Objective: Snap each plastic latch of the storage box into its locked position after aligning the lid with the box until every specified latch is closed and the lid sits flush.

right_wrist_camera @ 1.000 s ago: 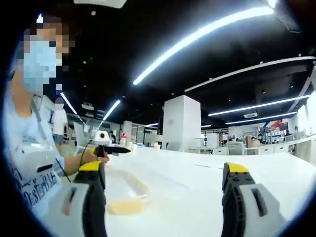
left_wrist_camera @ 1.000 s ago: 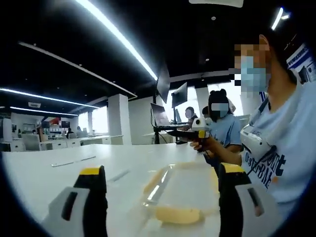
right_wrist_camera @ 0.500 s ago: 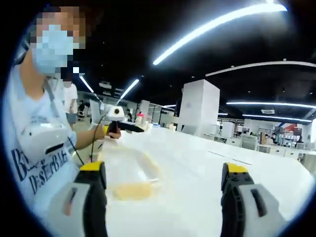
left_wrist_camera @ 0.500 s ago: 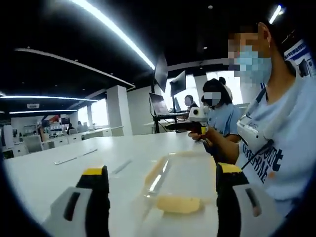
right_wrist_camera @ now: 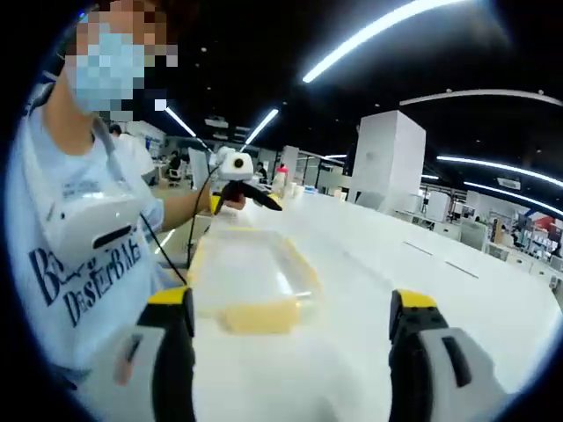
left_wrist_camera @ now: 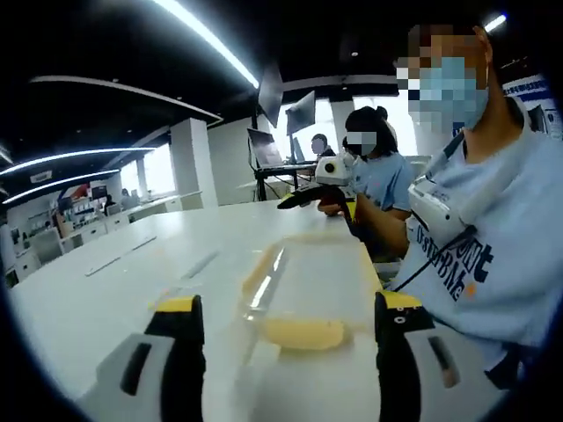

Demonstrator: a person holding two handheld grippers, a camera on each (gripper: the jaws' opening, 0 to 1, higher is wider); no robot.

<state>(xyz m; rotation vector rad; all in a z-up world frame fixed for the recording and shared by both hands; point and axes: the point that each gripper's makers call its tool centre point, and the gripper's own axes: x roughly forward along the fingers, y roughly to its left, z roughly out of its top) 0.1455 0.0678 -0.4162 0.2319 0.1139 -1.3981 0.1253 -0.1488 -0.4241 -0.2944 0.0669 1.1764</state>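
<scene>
Storage box (left_wrist_camera: 310,281), clear with a yellow-trimmed lid, lies on the white table (left_wrist_camera: 106,281) between and beyond both devices. Yellow latch (left_wrist_camera: 303,333) at its near end appears unfastened, though blur prevents certainty. Left gripper (left_wrist_camera: 286,308) and right gripper (right_wrist_camera: 290,303) hover jaws spread, grasping nothing.

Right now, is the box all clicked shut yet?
Not that I can tell. The lid already lies on the storage box. Both tools, left and right, hover open, short of it, holding nothing. The yellow latch nearest the left tool is too blurry to judge, so snapping still seems ahead.
</scene>
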